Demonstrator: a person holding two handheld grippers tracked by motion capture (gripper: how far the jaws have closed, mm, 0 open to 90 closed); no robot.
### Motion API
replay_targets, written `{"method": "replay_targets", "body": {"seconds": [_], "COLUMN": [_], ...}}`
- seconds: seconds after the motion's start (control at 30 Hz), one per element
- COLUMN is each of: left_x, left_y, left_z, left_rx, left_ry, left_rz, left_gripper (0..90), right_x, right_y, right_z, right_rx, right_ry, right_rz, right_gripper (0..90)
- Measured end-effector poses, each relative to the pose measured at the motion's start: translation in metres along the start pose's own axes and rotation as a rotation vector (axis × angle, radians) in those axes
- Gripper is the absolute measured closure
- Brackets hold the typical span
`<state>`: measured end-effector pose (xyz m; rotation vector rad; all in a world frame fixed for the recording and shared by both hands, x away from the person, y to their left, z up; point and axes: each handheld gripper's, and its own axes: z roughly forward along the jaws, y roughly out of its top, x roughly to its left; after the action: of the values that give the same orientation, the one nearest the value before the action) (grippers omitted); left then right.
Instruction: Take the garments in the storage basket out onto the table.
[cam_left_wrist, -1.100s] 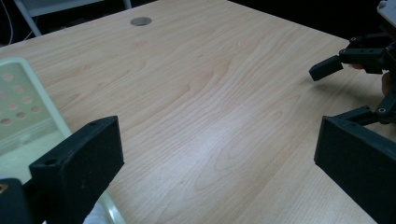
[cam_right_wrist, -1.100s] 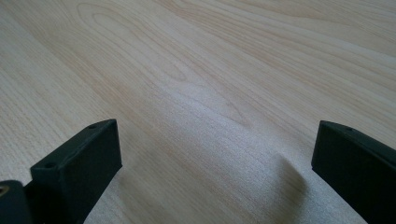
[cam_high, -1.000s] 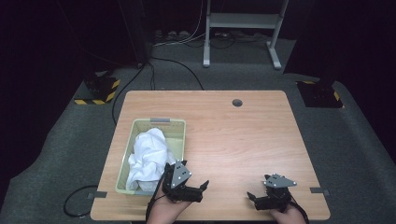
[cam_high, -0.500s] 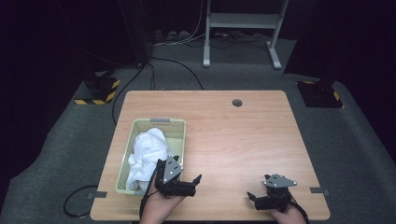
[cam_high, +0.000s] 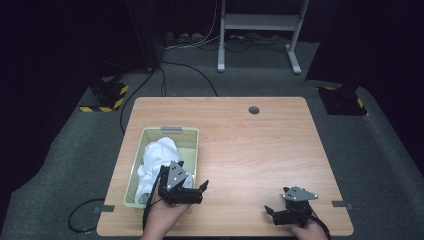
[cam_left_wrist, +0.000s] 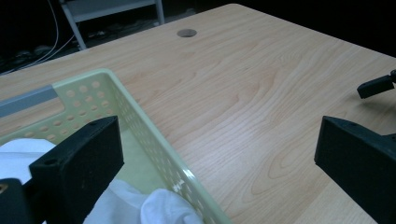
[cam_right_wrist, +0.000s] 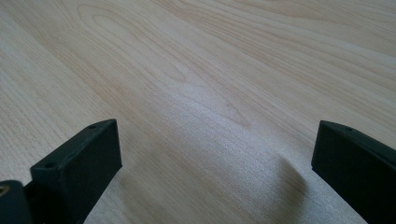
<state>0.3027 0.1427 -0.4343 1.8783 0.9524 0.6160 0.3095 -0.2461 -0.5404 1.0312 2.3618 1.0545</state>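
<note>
A pale green perforated basket (cam_high: 191, 145) stands on the left half of the wooden table, with a crumpled white cloth (cam_high: 156, 159) inside. My left gripper (cam_high: 192, 176) hovers open at the basket's near right corner. In the left gripper view its left jaw is over the cloth (cam_left_wrist: 156, 210) and its right jaw is over bare wood, straddling the basket rim (cam_left_wrist: 140, 119). My right gripper (cam_high: 276, 200) is open low over the table near the front right. In the right gripper view, that gripper (cam_right_wrist: 215, 144) has nothing between its jaws.
A round cable hole (cam_high: 254, 109) sits near the table's far edge. Bare wood (cam_high: 260, 150) spreads between the basket and the right edge. On the floor beyond are cables, a white metal frame (cam_high: 260, 22) and striped black bases (cam_high: 106, 94).
My left gripper has shifted left and slightly forward, from bare table onto the basket's near right corner. The right gripper has stayed put.
</note>
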Motion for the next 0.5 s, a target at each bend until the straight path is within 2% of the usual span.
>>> {"method": "replay_targets", "body": {"seconds": [0.5], "left_x": [0.022], "left_y": [-0.002], "left_z": [-0.008], "left_rx": [0.003], "left_ry": [0.056], "left_rz": [-0.026], "left_gripper": [1.6], "right_x": [0.000], "right_y": [0.000], "right_z": [0.000], "right_rx": [0.000], "right_ry": [0.000], "right_rz": [-0.001], "right_gripper": [0.9]}}
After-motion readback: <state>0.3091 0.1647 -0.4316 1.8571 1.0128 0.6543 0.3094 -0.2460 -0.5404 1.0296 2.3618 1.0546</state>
